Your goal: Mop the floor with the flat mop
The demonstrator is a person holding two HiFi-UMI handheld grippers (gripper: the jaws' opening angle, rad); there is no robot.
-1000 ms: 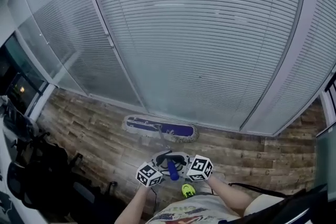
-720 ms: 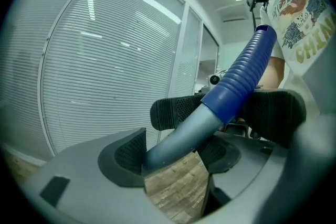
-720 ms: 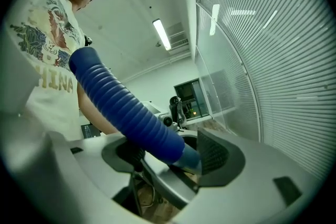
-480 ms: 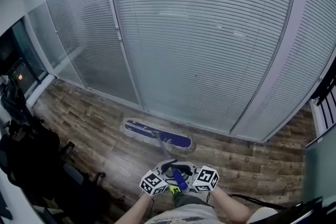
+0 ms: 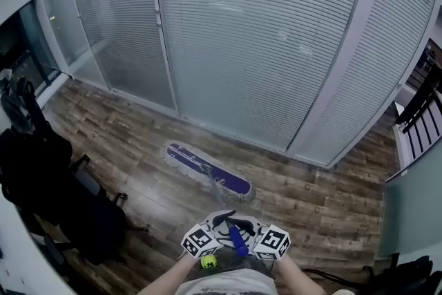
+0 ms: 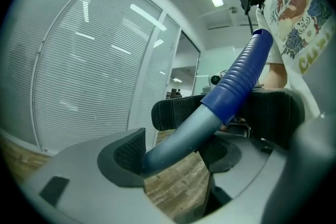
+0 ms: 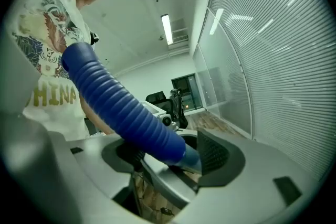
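Wood-plank flooring [image 5: 324,204] runs along a glass partition [image 5: 349,72] hung with closed white blinds [image 5: 269,24] — the setting for a mopping job seen from overhead. On the boards, just out from the foot of the glass, lies the flat mop [image 5: 209,173], its blue, pale-fringed head set at a slant to the partition. Its handle [image 5: 236,239] rises from the head to two claws held side by side in front of the person's body. The left claw [image 6: 157,136] has the grey shaft crossing between its jaws, textured pads [image 6: 128,152] against it just where the blue ribbed sleeve begins; those jaws have just been easing wider, yet the shaft sits gripped between them. The right claw [image 7: 173,157] clamps the ribbed blue sleeve itself, a pad on each side. Dark office chairs [image 5: 48,176] crowd the left edge of the floor, and a yellow-green shoe [image 5: 208,262] shows just below the claws.
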